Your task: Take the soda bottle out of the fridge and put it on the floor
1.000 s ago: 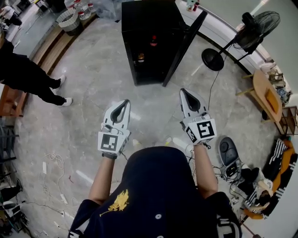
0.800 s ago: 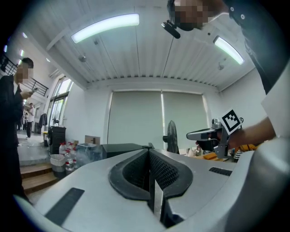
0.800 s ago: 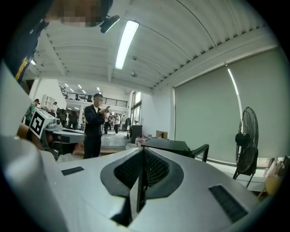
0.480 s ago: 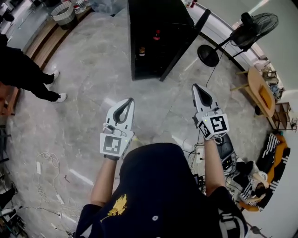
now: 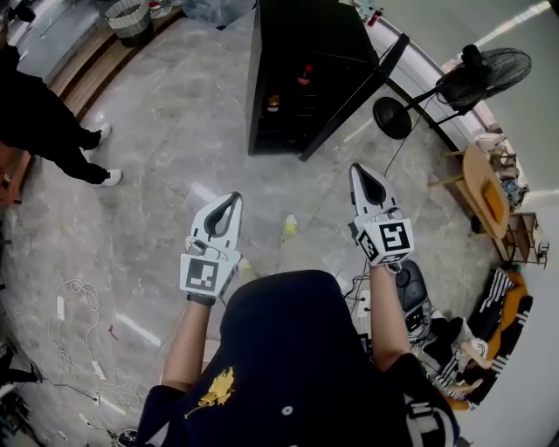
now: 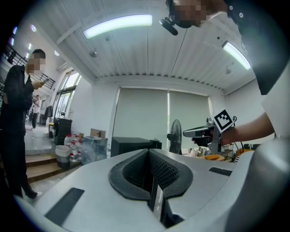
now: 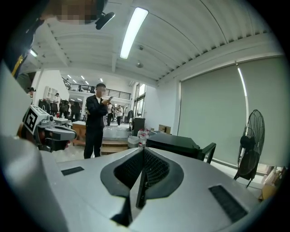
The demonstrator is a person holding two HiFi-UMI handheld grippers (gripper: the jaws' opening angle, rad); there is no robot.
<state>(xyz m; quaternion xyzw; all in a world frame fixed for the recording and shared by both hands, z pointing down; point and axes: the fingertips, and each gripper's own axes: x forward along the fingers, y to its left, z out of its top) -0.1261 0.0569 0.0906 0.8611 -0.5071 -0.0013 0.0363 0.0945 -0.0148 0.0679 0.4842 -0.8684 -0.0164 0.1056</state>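
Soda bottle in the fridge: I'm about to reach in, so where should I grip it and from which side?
Grip the soda bottle round its body below the red cap, coming in through the open front of the fridge, beside the swung-out door. It seems to stand upright on a shelf, so sideways-closing fingers should fit. The shut right gripper must open first.

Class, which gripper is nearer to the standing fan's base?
Right. The fan base lies ahead of the right gripper, slightly to its right; the left gripper is farther off to the left.
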